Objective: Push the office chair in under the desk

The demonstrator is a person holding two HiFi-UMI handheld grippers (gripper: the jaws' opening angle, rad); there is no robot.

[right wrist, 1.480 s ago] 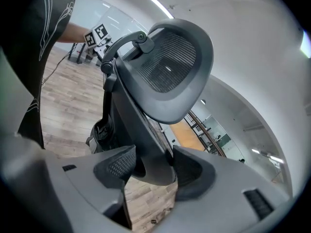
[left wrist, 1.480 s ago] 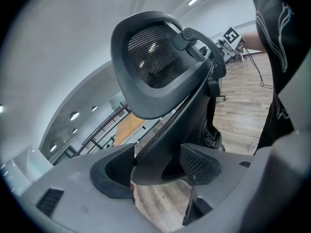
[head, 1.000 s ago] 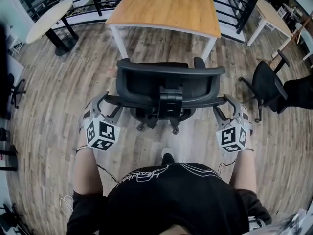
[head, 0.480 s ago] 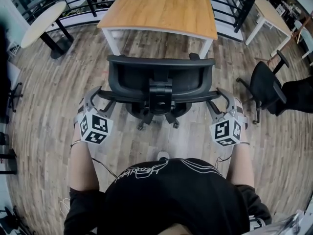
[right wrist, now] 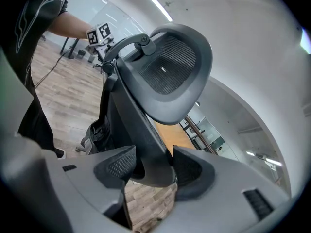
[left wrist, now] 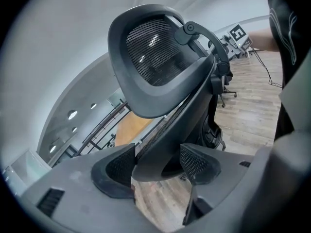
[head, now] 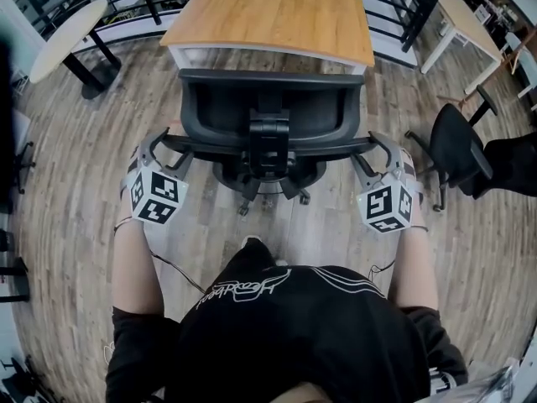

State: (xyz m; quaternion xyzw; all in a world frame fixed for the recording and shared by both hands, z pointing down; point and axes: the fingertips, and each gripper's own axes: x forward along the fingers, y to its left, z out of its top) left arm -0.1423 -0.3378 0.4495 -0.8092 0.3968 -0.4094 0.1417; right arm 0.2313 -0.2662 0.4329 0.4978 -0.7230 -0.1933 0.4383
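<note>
A black mesh-backed office chair (head: 268,116) stands with its backrest toward me, its front at the near edge of the wooden desk (head: 277,11) with white legs. My left gripper (head: 165,151) is shut on the left end of the chair's back frame (left wrist: 160,144). At the right end of that frame (right wrist: 150,149), my right gripper (head: 373,154) is shut as well. Both gripper views show the chair's headrest (left wrist: 150,52) (right wrist: 170,76) rising above the jaws. The chair's seat and part of its base (head: 268,190) are hidden under the backrest.
A second black chair (head: 457,145) stands to the right on the wood floor. A round white table (head: 67,28) is at the far left, a white-legged table (head: 470,23) at the far right, and a black railing (head: 394,11) runs behind the desk.
The chair has rolled forward toward the desk with both grippers holding its back frame. The desk's near edge now meets the top of the backrest in the head view, and I have stepped forward.
</note>
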